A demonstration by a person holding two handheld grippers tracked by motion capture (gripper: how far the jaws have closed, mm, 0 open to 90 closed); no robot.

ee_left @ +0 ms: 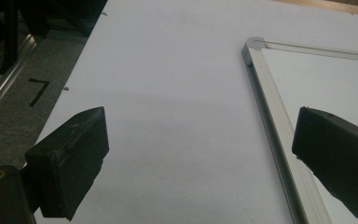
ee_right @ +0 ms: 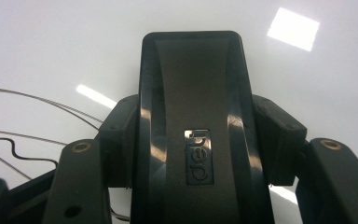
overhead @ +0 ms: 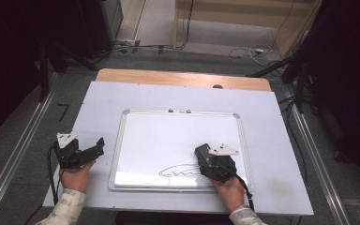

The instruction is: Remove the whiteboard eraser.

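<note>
A white whiteboard (overhead: 178, 133) with a silver frame lies flat on the table. A black scribble (overhead: 180, 171) is drawn near its front edge. My right gripper (overhead: 205, 155) is shut on a black eraser (overhead: 201, 151), just right of the scribble and low over the board. In the right gripper view the eraser (ee_right: 193, 93) stands between the jaws of my right gripper (ee_right: 198, 140), and the scribble's lines (ee_right: 9, 140) run off to the left. My left gripper (overhead: 97, 146) rests open on the table left of the board, holding nothing. Its view shows my left gripper (ee_left: 200, 126) and the board's frame (ee_left: 270, 102).
The board lies on a white sheet (overhead: 98, 108) that covers a wooden table (overhead: 168, 77). Metal rails (overhead: 23, 145) run along both sides on the floor. A black "7" (overhead: 63, 111) is marked on the floor at the left. Cables (overhead: 248, 51) lie beyond the table.
</note>
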